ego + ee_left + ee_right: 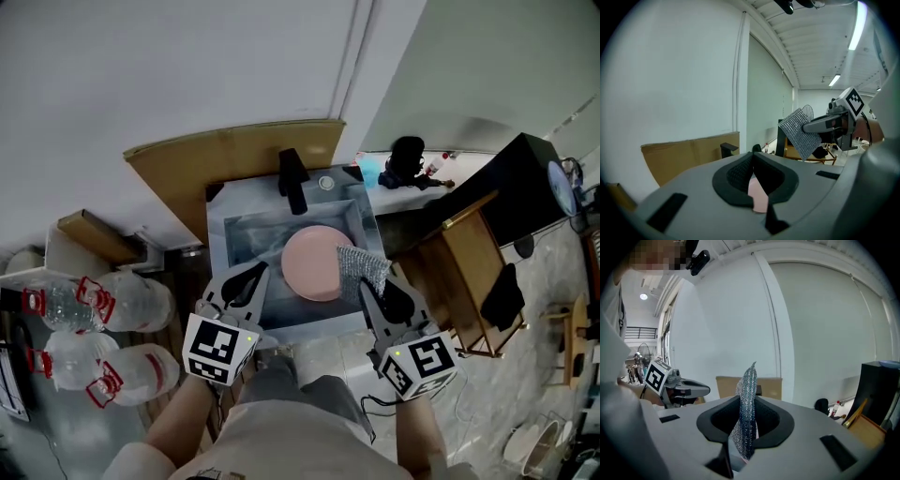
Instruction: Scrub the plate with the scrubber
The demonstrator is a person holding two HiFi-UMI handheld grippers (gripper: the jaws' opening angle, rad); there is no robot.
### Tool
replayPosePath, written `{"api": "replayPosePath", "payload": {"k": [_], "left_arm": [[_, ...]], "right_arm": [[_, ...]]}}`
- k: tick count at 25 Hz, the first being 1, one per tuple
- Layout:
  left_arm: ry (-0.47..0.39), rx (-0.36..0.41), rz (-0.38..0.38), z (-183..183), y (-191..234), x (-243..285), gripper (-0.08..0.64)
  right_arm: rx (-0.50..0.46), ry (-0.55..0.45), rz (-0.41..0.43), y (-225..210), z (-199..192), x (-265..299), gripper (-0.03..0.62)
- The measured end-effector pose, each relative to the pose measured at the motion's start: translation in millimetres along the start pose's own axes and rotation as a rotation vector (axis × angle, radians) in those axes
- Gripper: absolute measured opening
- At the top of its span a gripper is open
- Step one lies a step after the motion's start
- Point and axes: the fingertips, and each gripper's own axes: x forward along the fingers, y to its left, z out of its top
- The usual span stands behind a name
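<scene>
Briefly, left to right. Clear water jugs [131, 300] with red handles on the floor at far left. Next, left gripper [258, 272] at the near-left rim of the grey sink [234, 234], jaws pressed together, nothing gripped. Pink sliver visible past them in the left gripper view. Centre: plate [314, 262], round, plain pale pink, lying in the sink below the black faucet [293, 180], just right of the left gripper, apart from it. Then scrubber [361, 267], silvery glittering mesh square, pinched firmly in right gripper [375, 286], overlapping the plate's right edge. Contact with the plate not clear. Edge-on, slightly curled in the right gripper view.
</scene>
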Motion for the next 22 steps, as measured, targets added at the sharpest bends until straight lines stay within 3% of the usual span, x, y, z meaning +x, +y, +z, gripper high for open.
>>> {"api": "replayPosePath", "payload": {"k": [8,22], "left_arm": [[0.116,-0.153,-0.058,-58,13,39,0.017],[0.34,-0.377,-0.029,-174,20,119,0.017]], "right_arm": [[0.058,0.156,0.028,-7,-59,54,0.109],[0.139,0.392,0.127,-27,-170,143,0.109]]}}
